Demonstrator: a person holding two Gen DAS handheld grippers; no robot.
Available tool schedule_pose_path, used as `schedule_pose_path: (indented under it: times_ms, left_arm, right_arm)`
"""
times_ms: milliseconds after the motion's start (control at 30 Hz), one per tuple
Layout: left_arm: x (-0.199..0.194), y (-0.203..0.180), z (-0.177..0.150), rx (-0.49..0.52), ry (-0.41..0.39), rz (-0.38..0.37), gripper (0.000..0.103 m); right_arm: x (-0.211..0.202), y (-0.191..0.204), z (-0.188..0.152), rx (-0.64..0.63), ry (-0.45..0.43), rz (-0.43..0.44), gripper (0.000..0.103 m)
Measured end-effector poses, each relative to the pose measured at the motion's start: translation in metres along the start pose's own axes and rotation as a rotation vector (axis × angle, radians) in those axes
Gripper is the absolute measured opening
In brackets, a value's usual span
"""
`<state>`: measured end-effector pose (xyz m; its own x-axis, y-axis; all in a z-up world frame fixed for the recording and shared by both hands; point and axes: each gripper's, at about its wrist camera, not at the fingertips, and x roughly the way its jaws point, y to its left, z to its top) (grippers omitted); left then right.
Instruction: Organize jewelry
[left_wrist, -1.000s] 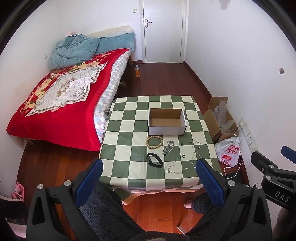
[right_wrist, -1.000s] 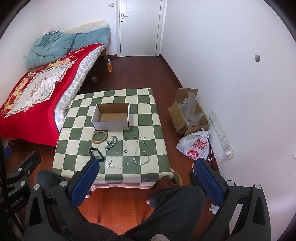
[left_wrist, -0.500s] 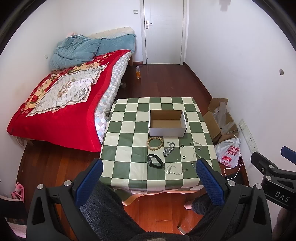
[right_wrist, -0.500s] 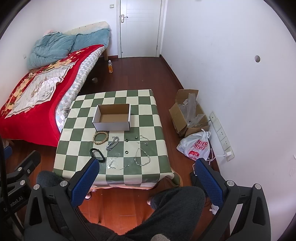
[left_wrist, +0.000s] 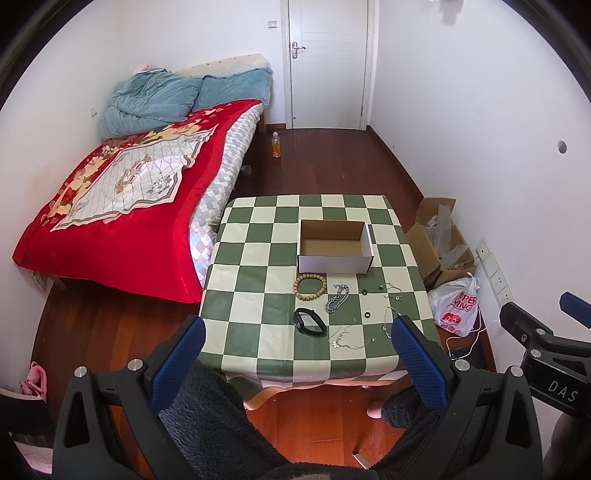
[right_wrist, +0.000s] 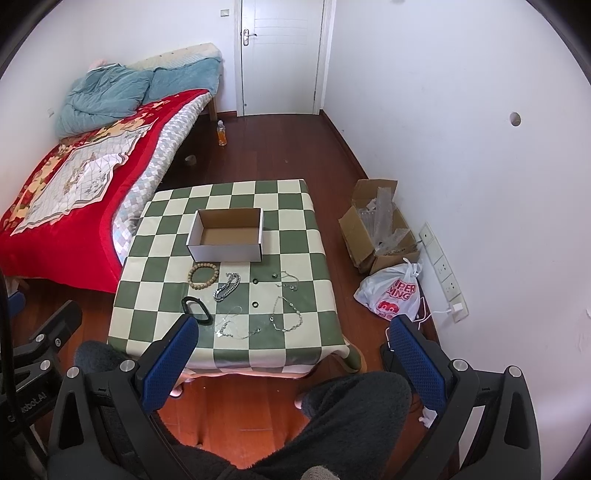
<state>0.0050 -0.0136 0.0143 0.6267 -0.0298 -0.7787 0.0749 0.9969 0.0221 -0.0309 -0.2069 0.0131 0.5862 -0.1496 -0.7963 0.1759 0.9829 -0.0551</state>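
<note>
The left hand-held gripper (left_wrist: 297, 365) is held high and near, its blue-padded fingers (left_wrist: 180, 360) spread wide with nothing between them. The right hand-held gripper (right_wrist: 293, 363) is at the same height just beside it, equally wide and empty. Dark fleece-clad legs (right_wrist: 343, 421) sit below both.

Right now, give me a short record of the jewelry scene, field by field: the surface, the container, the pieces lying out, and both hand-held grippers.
surface: checkered table, green and cream
container: open cardboard box near the table's far half, nothing visible inside
pieces out: wooden bead bracelet, silver chain bracelet, black band, thin necklaces, a few small dark rings
layout: all pieces on the table, on the near side of the box, none inside it
left hand-held gripper: open, holding nothing, short of the table
right hand-held gripper: open, holding nothing, short of the table
</note>
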Motion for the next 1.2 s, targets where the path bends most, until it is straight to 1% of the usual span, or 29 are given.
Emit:
schedule_pose_path:
  times_ms: [67,167,267,367,433,500,600,667,733,833,967,1100,1200]
  left_arm:
    - [0.004,0.001,0.003,-0.005,-0.017,0.019,0.103]
    - [0.022,0.005,0.012,-0.017,-0.029,0.067,0.103]
    - [0.049,0.011,0.018,-0.033,-0.017,0.1,0.103]
    - [0.083,0.012,0.018,-0.041,0.024,0.109,0.103]
    - [0.112,0.007,0.014,-0.031,0.085,0.109,0.103]
    - [0.145,-0.002,0.007,-0.017,0.143,0.108,0.103]
    - [0.187,-0.011,-0.009,0.0,0.226,0.106,0.102]
    - [0.218,-0.021,-0.024,0.015,0.294,0.101,0.102]
    - [0.242,-0.033,-0.035,0.032,0.346,0.093,0.102]
    - [0.272,-0.051,-0.052,0.063,0.418,0.069,0.102]
    - [0.303,-0.073,-0.07,0.105,0.483,0.05,0.102]
    - [0.323,-0.087,-0.079,0.128,0.514,0.041,0.102]
    - [0.336,-0.094,-0.085,0.132,0.536,0.034,0.102]
  right_arm:
    - [0.004,-0.001,0.001,0.015,0.001,0.004,0.103]
    - [0.021,-0.007,0.005,0.052,0.01,0.014,0.103]
    - [0.056,-0.017,0.009,0.079,0.048,-0.007,0.103]
    - [0.096,-0.027,0.008,0.094,0.101,-0.022,0.103]
    - [0.124,-0.032,0.006,0.103,0.138,-0.025,0.103]
    - [0.166,-0.04,0.001,0.12,0.205,-0.015,0.103]
    - [0.219,-0.049,-0.01,0.136,0.282,-0.015,0.103]
    - [0.256,-0.054,-0.02,0.139,0.34,-0.022,0.101]
    - [0.284,-0.057,-0.028,0.146,0.39,-0.009,0.097]
    - [0.319,-0.059,-0.04,0.158,0.449,0.0,0.097]
    - [0.349,-0.06,-0.051,0.161,0.501,0.015,0.097]
    - [0.362,-0.061,-0.057,0.168,0.54,0.028,0.097]
    - [0.37,-0.061,-0.06,0.169,0.553,0.029,0.097]
